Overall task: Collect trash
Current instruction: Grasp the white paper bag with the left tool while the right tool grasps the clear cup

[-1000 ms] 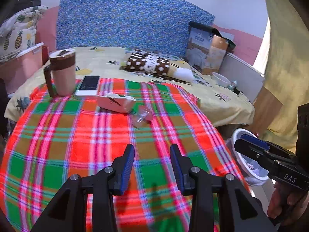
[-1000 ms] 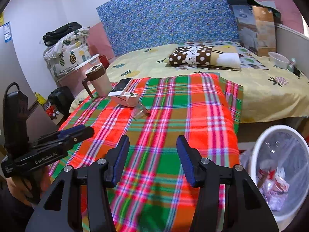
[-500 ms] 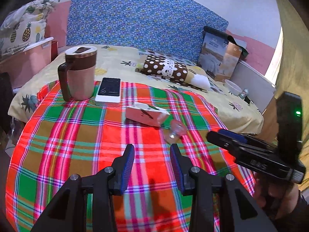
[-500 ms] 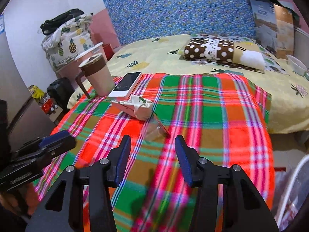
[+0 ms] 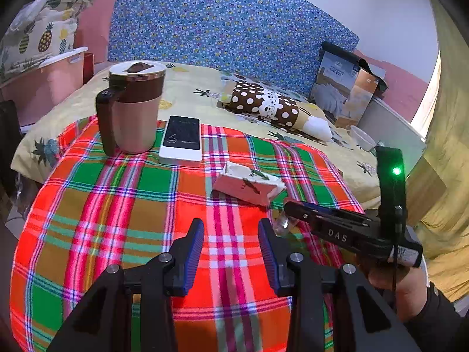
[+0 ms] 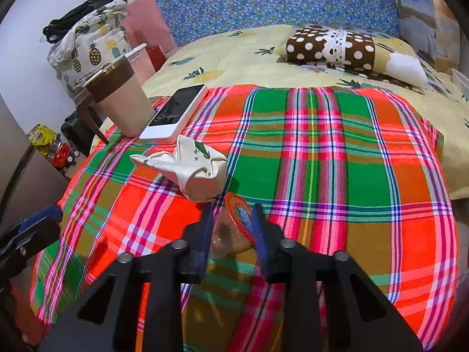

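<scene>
A small clear plastic cup point(image 6: 231, 231) with a red-orange lid lies on the plaid cloth between the fingers of my right gripper point(image 6: 233, 220), whose jaws are narrowed around it. In the left wrist view the cup point(image 5: 283, 223) shows partly under the right gripper point(image 5: 331, 223). A crumpled white paper carton point(image 6: 193, 170) lies just beyond it and also shows in the left wrist view point(image 5: 249, 184). My left gripper point(image 5: 231, 252) is open and empty above the cloth, short of the carton.
A brown and beige lidded mug point(image 5: 132, 108) and a white phone point(image 5: 181, 140) stand at the far left of the plaid table point(image 5: 88, 205). Behind is a bed with a polka-dot pillow point(image 5: 269, 105) and a printed box point(image 5: 346, 88).
Both grippers moved forward toward the trash. The right gripper came down over the clear cup and its jaws narrowed around it. The left gripper stayed open.
</scene>
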{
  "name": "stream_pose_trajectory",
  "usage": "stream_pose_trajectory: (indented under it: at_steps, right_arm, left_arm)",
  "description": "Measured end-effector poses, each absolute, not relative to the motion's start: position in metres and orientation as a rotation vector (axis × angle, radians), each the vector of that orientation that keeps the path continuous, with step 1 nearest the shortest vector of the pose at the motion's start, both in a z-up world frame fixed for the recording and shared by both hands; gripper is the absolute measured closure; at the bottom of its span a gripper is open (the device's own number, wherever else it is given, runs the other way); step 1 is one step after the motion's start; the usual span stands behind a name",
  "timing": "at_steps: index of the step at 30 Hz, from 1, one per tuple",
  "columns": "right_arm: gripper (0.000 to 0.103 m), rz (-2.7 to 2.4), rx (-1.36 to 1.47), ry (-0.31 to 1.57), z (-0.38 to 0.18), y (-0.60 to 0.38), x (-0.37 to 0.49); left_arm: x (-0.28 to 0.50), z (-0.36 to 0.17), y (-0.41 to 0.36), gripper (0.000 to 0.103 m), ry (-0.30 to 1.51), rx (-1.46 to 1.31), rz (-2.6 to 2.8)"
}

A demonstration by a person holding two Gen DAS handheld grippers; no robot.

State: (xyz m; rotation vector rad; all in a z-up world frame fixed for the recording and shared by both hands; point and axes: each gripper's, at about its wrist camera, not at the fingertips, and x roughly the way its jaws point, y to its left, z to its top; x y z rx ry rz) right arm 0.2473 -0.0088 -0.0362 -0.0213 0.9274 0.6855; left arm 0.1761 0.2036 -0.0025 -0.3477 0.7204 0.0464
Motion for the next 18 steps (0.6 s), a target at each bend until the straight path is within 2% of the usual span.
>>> stream_pose_trajectory:
  at_steps: [1, 4, 18]
  right_arm:
    - [0.088, 0.684, -0.023, 0.917, -0.033, -0.012, 0.244]
    - [0.095, 0.685, -0.036, 0.9, -0.027, -0.019, 0.236]
    - [0.096, 0.681, 0.04, 0.886, -0.027, -0.066, 0.229]
  left_arm:
    - [0.18, -0.002, 0.203, 0.065, 0.724, -0.352, 0.042]
    - [0.19, -0.002, 0.197, 0.065, 0.724, -0.369, 0.029]
    - [0.267, -0.04, 0.197, 0.065, 0.774, -0.61, 0.16]
